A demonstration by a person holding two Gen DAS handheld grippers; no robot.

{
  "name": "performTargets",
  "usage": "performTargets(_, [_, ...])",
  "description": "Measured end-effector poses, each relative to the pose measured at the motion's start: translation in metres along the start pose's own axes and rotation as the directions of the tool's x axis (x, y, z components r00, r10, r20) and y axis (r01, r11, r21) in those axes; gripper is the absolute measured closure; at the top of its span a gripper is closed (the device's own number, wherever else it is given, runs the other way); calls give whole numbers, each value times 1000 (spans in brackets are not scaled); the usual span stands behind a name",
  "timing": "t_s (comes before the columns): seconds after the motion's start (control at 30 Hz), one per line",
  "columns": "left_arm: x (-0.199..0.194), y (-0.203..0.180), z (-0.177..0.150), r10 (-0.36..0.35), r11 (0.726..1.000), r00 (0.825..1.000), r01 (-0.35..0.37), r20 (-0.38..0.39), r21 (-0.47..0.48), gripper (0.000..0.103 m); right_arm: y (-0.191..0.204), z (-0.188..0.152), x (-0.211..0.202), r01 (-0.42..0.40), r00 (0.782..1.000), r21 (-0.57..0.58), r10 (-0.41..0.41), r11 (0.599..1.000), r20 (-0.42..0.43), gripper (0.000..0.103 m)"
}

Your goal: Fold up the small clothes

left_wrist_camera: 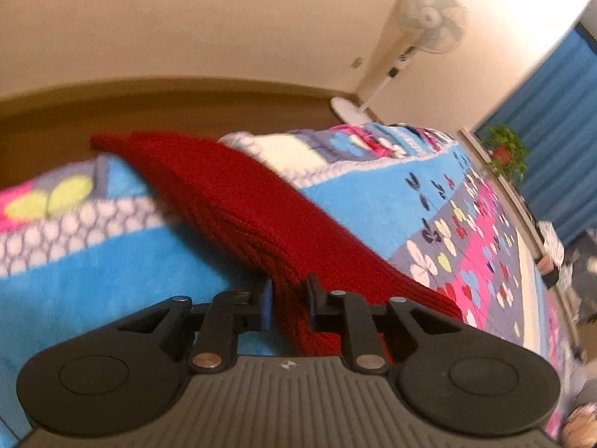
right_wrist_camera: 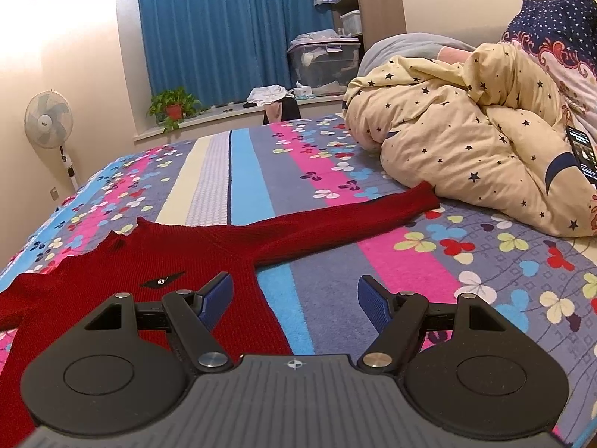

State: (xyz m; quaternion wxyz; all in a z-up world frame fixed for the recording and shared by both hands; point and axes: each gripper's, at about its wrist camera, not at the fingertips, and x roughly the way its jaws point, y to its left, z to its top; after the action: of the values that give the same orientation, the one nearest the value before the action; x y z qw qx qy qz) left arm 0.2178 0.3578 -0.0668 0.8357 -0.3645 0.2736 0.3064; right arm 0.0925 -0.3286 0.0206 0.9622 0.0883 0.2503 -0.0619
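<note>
A red knit sweater lies flat on the bed's flowered blanket, one sleeve stretched out to the right. In the left wrist view a ribbed edge of the red sweater runs toward me and passes between the blue pads, where my left gripper is shut on it. My right gripper is open just above the sweater's side below the sleeve. Its left finger hangs over the red knit and its right finger over the blanket, with nothing pinched.
A bunched cream duvet with dark stars fills the right side of the bed, with a phone on it. A standing fan, a potted plant and a clear storage box stand beyond the bed. A wooden board borders the far edge.
</note>
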Motion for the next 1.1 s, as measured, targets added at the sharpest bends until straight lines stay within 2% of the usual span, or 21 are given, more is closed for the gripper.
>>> performTargets(0.07, [-4, -9, -1, -2, 999, 1000, 1, 28, 51, 85, -2, 1, 1, -2, 1000, -3, 2, 1000, -2, 28])
performTargets(0.27, [-9, -23, -2, -25, 995, 997, 18, 70, 102, 87, -2, 1, 2, -2, 1000, -4, 2, 1000, -5, 28])
performTargets(0.37, [-17, -39, -5, -71, 986, 994, 57, 86, 155, 88, -2, 1, 3, -2, 1000, -4, 2, 1000, -6, 28])
performTargets(0.47, [-32, -67, -16, -149, 956, 982, 113, 117, 271, 88, -2, 0, 4, -3, 1000, -4, 3, 1000, -8, 28])
performTargets(0.57, [-54, -105, -42, -256, 891, 958, 181, 129, 417, 89, -1, 0, 5, -5, 1000, -8, 5, 1000, -6, 30])
performTargets(0.63, [-73, -133, -71, -349, 810, 930, 238, 115, 536, 89, 1, -1, 6, -12, 1000, -14, 12, 1000, -2, 46])
performTargets(0.67, [-84, -149, -91, -408, 744, 909, 277, 86, 608, 89, 1, -2, 8, -20, 1000, -15, 19, 1000, -5, 57])
performTargets(0.7, [-92, -162, -112, -458, 674, 888, 321, 35, 666, 89, 2, -2, 9, -26, 1000, -14, 26, 1000, -10, 64])
performTargets(0.73, [-99, -175, -133, -494, 593, 868, 371, -41, 714, 88, 2, -3, 10, -29, 999, -16, 28, 999, -15, 66])
performTargets(0.77, [-103, -188, -157, -507, 500, 850, 425, -143, 755, 86, 3, -3, 11, -29, 999, -19, 29, 999, -18, 66])
performTargets(0.8, [-105, -200, -182, -483, 403, 838, 471, -255, 784, 80, 4, -3, 12, -29, 999, -23, 29, 999, -20, 66])
performTargets(0.83, [-106, -208, -200, -448, 335, 829, 503, -335, 797, 79, 5, -3, 12, -29, 999, -27, 28, 999, -23, 66])
performTargets(0.87, [-106, -213, -216, -413, 286, 822, 525, -392, 801, 79, 6, -4, 12, -25, 999, -32, 24, 999, -28, 66])
performTargets(0.9, [-107, -217, -225, -389, 262, 818, 538, -423, 801, 79, 7, -4, 13, -19, 999, -38, 18, 999, -31, 66])
performTargets(0.93, [-107, -219, -228, -380, 263, 817, 545, -433, 796, 78, 8, -4, 13, -12, 999, -46, 11, 999, -34, 65])
performTargets(0.97, [-107, -219, -226, -386, 285, 820, 541, -422, 791, 69, 8, -4, 14, -6, 999, -54, 4, 999, -38, 65])
performTargets(1.0, [-106, -218, -217, -396, 328, 826, 535, -401, 778, 60, 9, -4, 14, -2, 999, -60, 0, 998, -42, 65])
performTargets(1.03, [-103, -216, -207, -404, 376, 831, 532, -383, 759, 58, 9, -4, 15, 0, 999, -65, -3, 998, -46, 65])
performTargets(1.1, [-93, -208, -183, -408, 490, 845, 523, -347, 698, 58, 11, -5, 17, 12, 999, -75, -15, 997, -49, 65])
